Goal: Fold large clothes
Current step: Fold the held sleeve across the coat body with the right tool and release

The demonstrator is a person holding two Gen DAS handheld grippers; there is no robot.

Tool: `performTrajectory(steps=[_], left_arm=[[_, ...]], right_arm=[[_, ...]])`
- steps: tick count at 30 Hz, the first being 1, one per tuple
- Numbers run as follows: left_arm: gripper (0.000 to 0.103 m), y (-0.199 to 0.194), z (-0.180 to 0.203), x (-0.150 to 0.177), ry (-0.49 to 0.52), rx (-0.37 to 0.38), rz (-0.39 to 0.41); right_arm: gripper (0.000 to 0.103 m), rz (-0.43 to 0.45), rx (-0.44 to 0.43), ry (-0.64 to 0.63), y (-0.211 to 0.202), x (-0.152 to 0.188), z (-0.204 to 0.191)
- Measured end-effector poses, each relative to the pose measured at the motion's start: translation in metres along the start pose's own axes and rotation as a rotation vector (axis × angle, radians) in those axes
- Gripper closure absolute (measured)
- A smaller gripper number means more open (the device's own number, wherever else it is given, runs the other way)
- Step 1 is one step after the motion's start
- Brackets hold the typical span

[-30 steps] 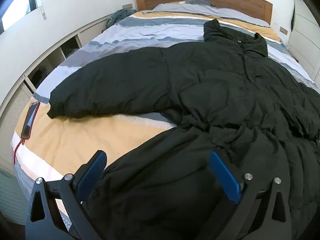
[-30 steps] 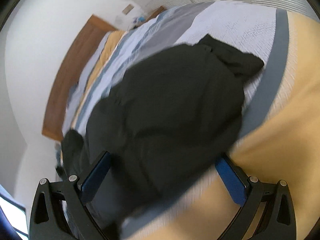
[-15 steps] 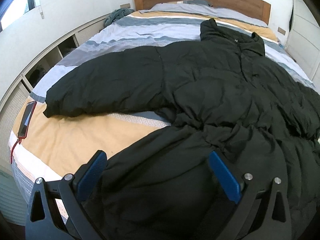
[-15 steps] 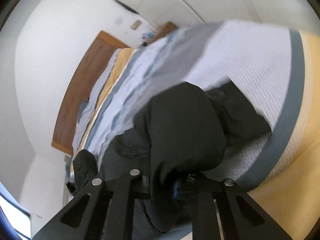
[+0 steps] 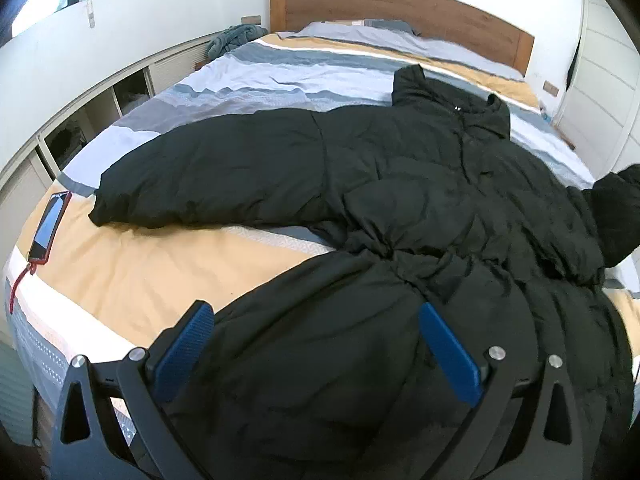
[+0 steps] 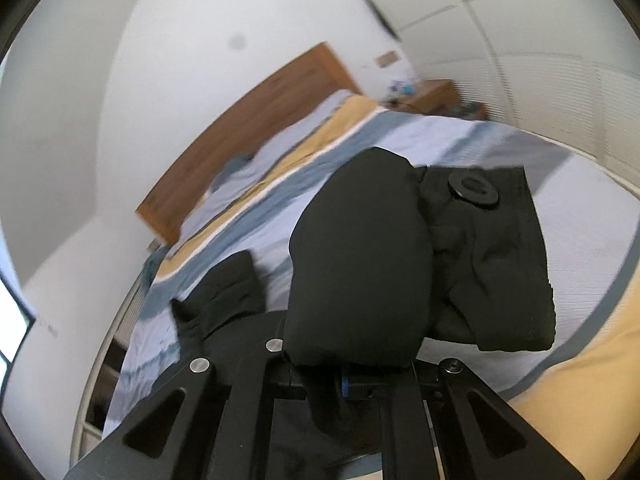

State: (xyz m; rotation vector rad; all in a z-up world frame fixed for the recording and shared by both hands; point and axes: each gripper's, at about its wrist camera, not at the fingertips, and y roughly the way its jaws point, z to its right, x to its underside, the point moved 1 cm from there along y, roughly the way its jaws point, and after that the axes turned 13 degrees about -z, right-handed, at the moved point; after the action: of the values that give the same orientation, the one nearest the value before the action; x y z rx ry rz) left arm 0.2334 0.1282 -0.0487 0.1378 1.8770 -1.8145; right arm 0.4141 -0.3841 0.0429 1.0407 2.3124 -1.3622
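A large black puffer coat (image 5: 420, 184) lies spread face up on the striped bed (image 5: 132, 280), collar toward the headboard, one sleeve (image 5: 208, 176) stretched out to the left. My left gripper (image 5: 316, 340) is open, hovering over the coat's lower hem with its blue pads (image 5: 448, 354) apart. My right gripper (image 6: 356, 384) is shut on the other sleeve's end (image 6: 360, 264) and holds it lifted above the bed; the cuff with a round black button (image 6: 474, 190) hangs beside it. That raised sleeve also shows at the right edge of the left wrist view (image 5: 616, 216).
A phone in a red case (image 5: 50, 226) lies on the bed's left edge with a red cord. Low white shelving (image 5: 100, 104) runs along the left wall. A wooden headboard (image 5: 400, 4) stands at the far end, a nightstand (image 6: 432, 94) beside it.
My right gripper closed on the right sleeve's end and has lifted it off the bed. My left gripper stayed open over the hem, shifting only slightly.
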Motion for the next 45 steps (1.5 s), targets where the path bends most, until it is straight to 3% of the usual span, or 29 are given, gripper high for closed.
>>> performTrajectory(steps=[8,17,23,31,36,45], left_arm=[[0.000,-0.015,-0.026,0.014,-0.028,0.025,0.006],[0.000,-0.034,-0.048,0.028,-0.045,0.013,0.027],[0.000,-0.038,-0.049,0.032,-0.036,0.014,0.027],[0.000,-0.041,-0.044,0.035,-0.027,-0.006,0.024],[0.000,-0.043,-0.037,0.034,-0.011,-0.013,0.026],[0.000,-0.057,0.003,0.034,0.070,0.014,0.032]], right_arm=[[0.093,-0.089,0.008,-0.184,0.007,0.063,-0.089],[0.093,-0.180,0.058,-0.315,0.041,0.112,-0.138],[0.091,-0.252,0.145,-0.457,0.067,0.167,-0.167],[0.079,-0.307,0.246,-0.577,0.094,0.232,-0.170],[0.052,-0.309,0.249,-0.662,0.093,0.255,-0.177],[0.046,-0.259,0.190,-0.711,0.058,0.268,-0.187]])
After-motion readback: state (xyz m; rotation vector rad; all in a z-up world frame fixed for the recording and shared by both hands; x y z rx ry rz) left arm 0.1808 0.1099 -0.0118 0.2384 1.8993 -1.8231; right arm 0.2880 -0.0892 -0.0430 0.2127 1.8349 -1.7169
